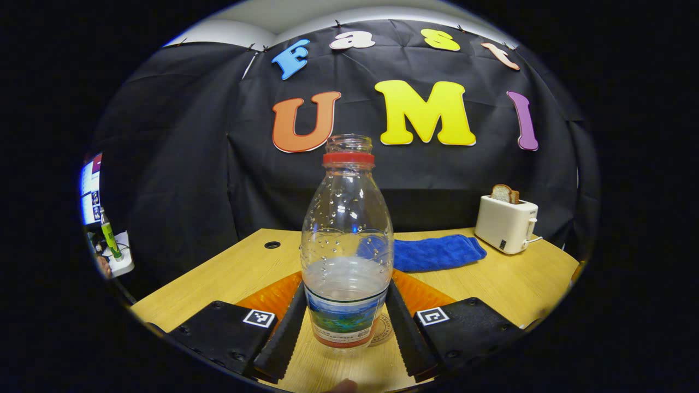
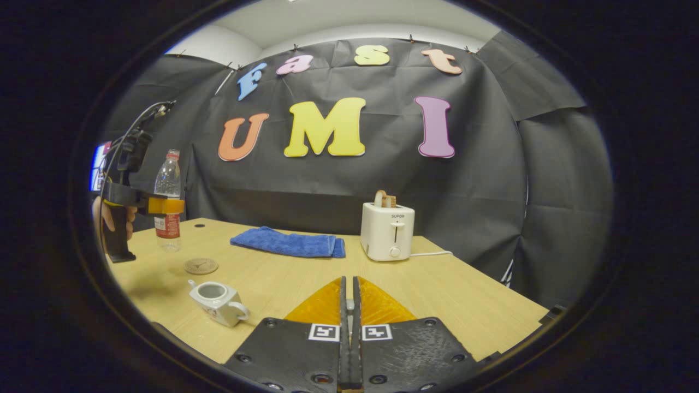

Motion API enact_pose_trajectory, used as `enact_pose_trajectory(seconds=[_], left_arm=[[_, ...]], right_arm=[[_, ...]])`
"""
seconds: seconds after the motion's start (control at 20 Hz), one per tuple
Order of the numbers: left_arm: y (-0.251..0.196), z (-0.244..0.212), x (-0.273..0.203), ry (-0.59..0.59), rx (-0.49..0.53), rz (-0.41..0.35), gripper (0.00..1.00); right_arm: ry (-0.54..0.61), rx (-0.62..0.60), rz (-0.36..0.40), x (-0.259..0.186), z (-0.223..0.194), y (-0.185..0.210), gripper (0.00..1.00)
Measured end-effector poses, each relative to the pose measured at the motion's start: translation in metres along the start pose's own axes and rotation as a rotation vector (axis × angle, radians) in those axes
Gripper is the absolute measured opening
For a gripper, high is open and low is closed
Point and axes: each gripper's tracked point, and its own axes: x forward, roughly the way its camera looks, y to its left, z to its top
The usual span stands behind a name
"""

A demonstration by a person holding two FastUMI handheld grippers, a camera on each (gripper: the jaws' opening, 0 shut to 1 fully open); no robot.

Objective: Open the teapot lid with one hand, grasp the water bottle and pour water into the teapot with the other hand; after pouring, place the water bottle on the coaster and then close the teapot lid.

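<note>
**Bottle gripped above the table, teapot open**

In the left gripper view, our left gripper [image 1: 346,322] pinches the bottle [image 1: 347,240]: both fingers press on its lower sides, at the label. The bottle stands upright, uncapped, with a red ring round its neck, water filling its lower part and droplets on the inside wall above. Just behind its base we see the edge of the coaster [image 1: 382,330] on the table [image 1: 519,278].

In the right gripper view, the left gripper [image 2: 164,206] holds the bottle [image 2: 168,199] upright, and a hand [image 2: 109,215] grips the handle. We cannot tell whether the bottle's base touches the table [image 2: 464,305]. The coaster [image 2: 201,266] lies on the table near the bottle, on the side toward us, and the teapot [image 2: 217,302] sits nearer still, lidless, its opening showing. Our right gripper [image 2: 349,305] has its fingers pressed together with nothing between them, over the table to the right of the teapot.

Further back lie a blue towel [image 2: 286,243] and a toaster [image 2: 387,232] with bread in its slot.
</note>
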Motion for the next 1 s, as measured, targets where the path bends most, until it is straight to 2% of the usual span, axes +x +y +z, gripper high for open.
enact_pose_trajectory(seconds=[0.2,0.3,1.0], left_arm=[[-0.013,-0.007,0.016,-0.044,-0.102,-0.064,0.79],[-0.019,-0.016,0.024,-0.028,-0.124,-0.090,0.80],[-0.035,-0.039,0.046,-0.007,-0.083,-0.134,0.81]], right_arm=[[0.006,-0.010,0.006,0.003,-0.007,0.008,0.00],[0.013,-0.009,0.012,0.004,-0.010,0.012,0.00],[0.032,-0.004,0.017,0.009,-0.019,0.013,0.01]])
